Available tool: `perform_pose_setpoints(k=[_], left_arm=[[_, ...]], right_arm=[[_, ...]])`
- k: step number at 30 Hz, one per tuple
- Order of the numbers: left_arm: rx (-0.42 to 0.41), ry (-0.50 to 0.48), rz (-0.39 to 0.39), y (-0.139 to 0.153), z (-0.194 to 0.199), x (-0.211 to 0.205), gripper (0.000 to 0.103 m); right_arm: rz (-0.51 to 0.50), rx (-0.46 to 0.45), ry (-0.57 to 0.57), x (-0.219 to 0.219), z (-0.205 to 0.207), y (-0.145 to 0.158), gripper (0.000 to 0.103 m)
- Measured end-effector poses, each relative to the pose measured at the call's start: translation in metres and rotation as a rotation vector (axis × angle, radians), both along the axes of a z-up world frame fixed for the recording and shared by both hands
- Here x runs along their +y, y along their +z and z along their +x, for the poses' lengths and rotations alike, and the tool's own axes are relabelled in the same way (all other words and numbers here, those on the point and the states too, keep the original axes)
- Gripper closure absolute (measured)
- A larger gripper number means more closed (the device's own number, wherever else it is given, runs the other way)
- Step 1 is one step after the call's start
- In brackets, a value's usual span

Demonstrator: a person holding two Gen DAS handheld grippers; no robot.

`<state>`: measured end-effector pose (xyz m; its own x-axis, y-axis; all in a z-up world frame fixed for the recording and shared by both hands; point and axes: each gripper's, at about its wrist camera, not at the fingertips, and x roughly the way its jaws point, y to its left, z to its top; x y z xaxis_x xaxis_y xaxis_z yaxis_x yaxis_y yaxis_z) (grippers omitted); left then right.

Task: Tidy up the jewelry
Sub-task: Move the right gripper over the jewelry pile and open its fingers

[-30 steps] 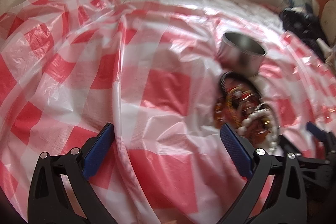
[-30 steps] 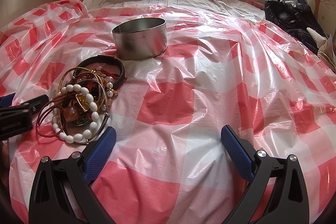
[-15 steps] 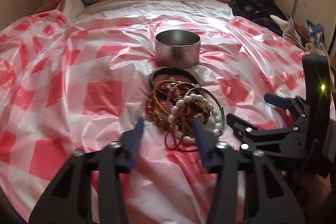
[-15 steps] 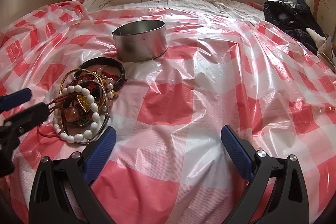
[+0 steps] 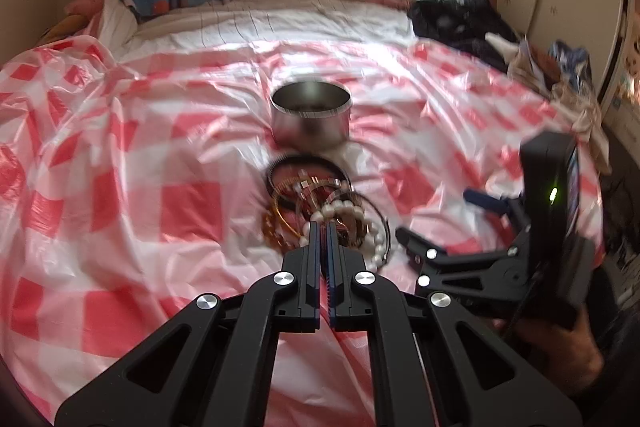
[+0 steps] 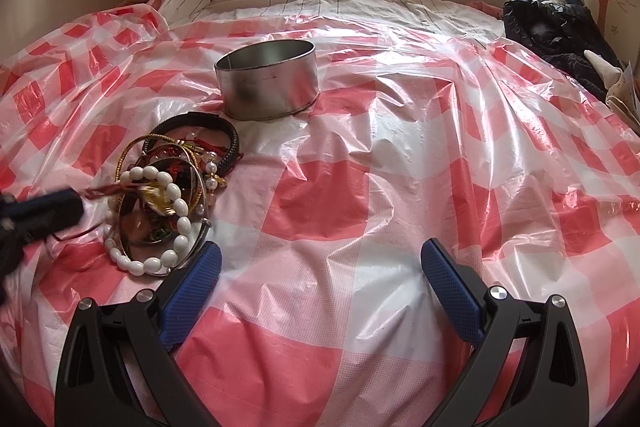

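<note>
With its jaws just closed on a thin dark-red bracelet (image 6: 105,190), left gripper (image 5: 323,227) meets the jewelry pile (image 6: 168,195); right gripper (image 6: 320,267) gapes empty.

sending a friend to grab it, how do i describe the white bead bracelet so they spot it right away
On the red-and-white checked plastic sheet covering the bed stands a round metal tin; just in front of it lies a tangled heap of bracelets. The white bead bracelet rests on top at the near end, the only loop of chunky, glossy white oval beads, unlike the black braided band and thin gold and red cords around it.
</note>
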<state>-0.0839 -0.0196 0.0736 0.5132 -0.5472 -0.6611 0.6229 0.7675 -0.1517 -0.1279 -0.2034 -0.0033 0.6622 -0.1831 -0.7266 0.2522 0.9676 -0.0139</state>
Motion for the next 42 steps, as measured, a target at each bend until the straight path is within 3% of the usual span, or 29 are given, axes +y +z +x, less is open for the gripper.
perform_pose_setpoints(k=[3,6,12,15,16,19,24,29,37,38,40,42], left_arm=[[-0.027,0.019,-0.014,0.022,0.007,0.018,0.102],[-0.037,0.046,-0.002,0.024,0.018,0.030,0.102],[-0.011,0.084,-0.052,0.011,0.027,0.039,0.102],[-0.017,0.086,-0.078,0.016,0.027,0.041,0.102],[-0.014,0.090,-0.084,0.016,0.028,0.042,0.102],[-0.010,0.103,-0.112,0.019,0.030,0.049,0.101],[-0.008,0.105,-0.114,0.020,0.032,0.051,0.102],[0.020,0.112,-0.085,0.015,0.035,0.049,0.101],[0.042,0.113,-0.063,0.006,0.035,0.044,0.101],[0.045,0.112,-0.063,0.005,0.035,0.044,0.101],[0.046,0.110,-0.063,0.005,0.035,0.044,0.101],[0.045,0.108,-0.065,0.005,0.035,0.044,0.101]], right_arm=[[0.008,-0.032,0.006,0.000,-0.004,0.004,0.007],[0.034,-0.094,0.065,0.007,-0.011,0.013,0.007],[0.067,-0.167,0.316,0.044,-0.006,0.033,0.008],[0.076,-0.137,0.399,0.056,0.006,0.033,0.011],[0.084,-0.116,0.410,0.056,0.013,0.031,0.021],[0.141,-0.052,0.445,0.052,0.028,0.022,0.040],[0.182,0.028,0.464,0.047,0.046,0.007,0.043],[0.160,0.020,0.460,0.047,0.040,0.009,0.043],[0.263,-0.043,0.486,0.044,0.015,0.018,0.042],[0.243,-0.050,0.468,0.043,0.012,0.020,0.041],[0.215,-0.070,0.420,0.038,0.008,0.025,0.018],[0.237,-0.086,0.416,0.032,0.005,0.029,0.018]])
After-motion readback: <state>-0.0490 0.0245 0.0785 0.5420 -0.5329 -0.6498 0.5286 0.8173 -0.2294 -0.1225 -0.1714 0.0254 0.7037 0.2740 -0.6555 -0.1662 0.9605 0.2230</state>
